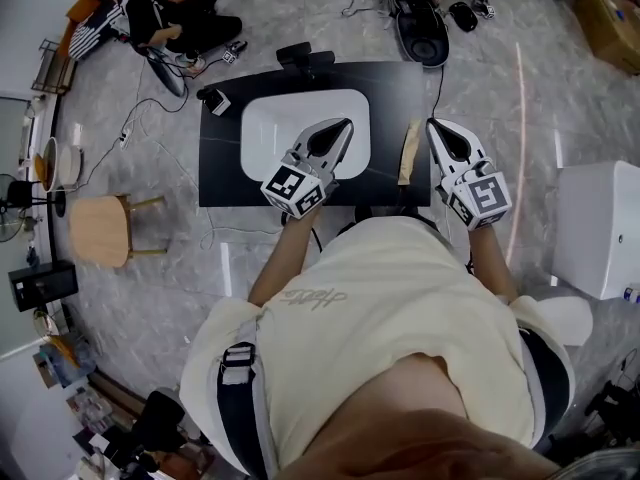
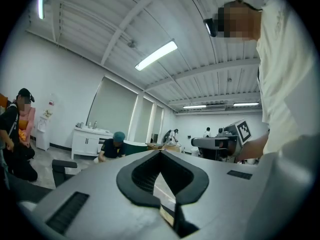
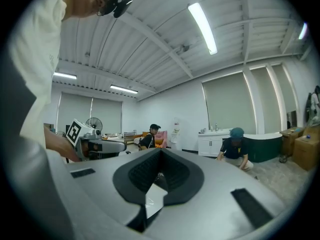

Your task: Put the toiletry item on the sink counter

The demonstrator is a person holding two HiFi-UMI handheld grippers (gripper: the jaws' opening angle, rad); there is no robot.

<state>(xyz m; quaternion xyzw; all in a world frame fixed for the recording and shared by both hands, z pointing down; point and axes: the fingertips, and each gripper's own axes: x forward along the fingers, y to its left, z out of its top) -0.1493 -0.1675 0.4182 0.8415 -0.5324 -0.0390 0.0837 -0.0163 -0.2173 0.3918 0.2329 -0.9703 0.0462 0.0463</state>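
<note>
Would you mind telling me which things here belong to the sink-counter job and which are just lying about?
Job: sink counter, white basin, tan item beside the basin (likely the toiletry), left gripper, right gripper, both shut and empty.
Lying about: wooden stool, white unit at right, person sitting on the floor.

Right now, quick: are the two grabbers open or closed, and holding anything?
Left gripper: closed, holding nothing.
Right gripper: closed, holding nothing.

A large open recording lab — strip lights (image 2: 155,55) under a ribbed ceiling, cables (image 1: 128,131) loose across the grey marble-look floor (image 1: 150,298) — with a freestanding mock-up sink surface (image 1: 390,98).
</note>
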